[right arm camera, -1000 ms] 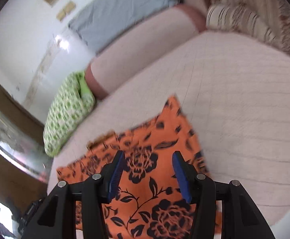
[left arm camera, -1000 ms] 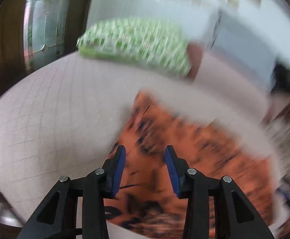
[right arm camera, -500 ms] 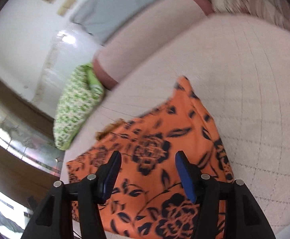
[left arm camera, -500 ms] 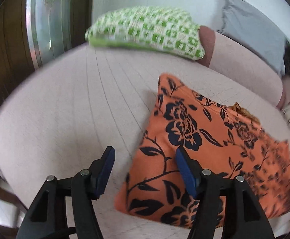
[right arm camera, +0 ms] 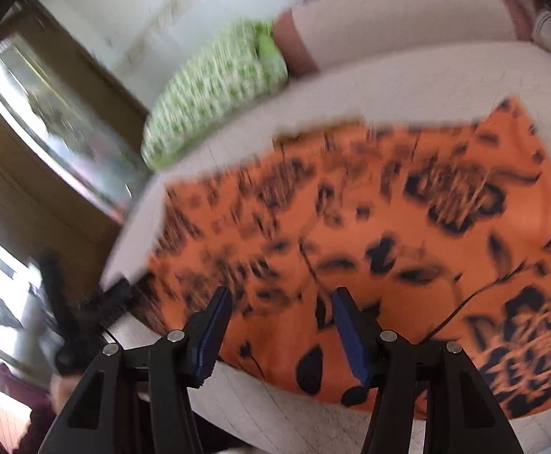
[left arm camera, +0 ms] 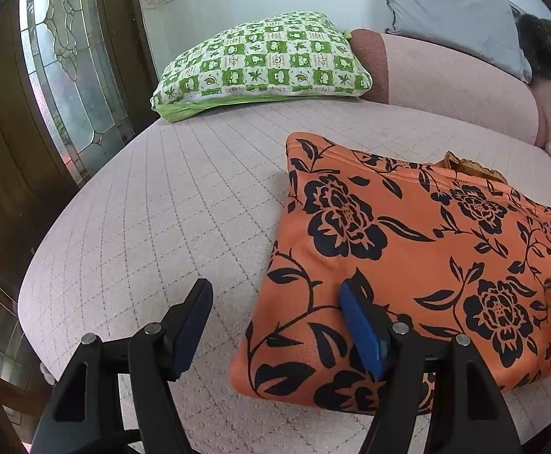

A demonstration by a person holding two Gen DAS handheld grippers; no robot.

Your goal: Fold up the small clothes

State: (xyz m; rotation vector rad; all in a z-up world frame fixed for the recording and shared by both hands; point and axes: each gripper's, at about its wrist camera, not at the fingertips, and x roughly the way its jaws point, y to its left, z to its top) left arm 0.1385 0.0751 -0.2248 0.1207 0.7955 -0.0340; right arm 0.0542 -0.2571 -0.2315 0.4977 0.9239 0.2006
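- The cloth (left arm camera: 419, 265), orange with black flowers, lies flat and already doubled on the pale quilted bed (left arm camera: 154, 227), near its front edge.
- In the left wrist view the left gripper (left arm camera: 275, 325) hangs over the cloth's near left corner. Its jaws have just been opening and now stand spread. The left pad is over bare bed at 7 o'clock of the cloth, and the right pad is over the orange fabric. Nothing is pinched.
- From that gripper the cloth runs off toward 1 to 2 o'clock. Its long axis goes left to right across the view, and the left hem runs from 12 to 6 o'clock just right of the gap between the jaws.
- In the blurred right wrist view the right gripper (right arm camera: 279, 329) has its jaws apart over the cloth's (right arm camera: 389, 246) near hem, with only fabric beneath them and none gripped.
- The left gripper's dark frame (right arm camera: 82, 310) shows at 9 o'clock there, beside the cloth's left end.
- Both grippers sit at the near hem, the left at the corner and the right further along. A next fold would likely call for gripping this hem at both points.
- The green pillow (left arm camera: 264, 64) lies well apart at 12 o'clock.
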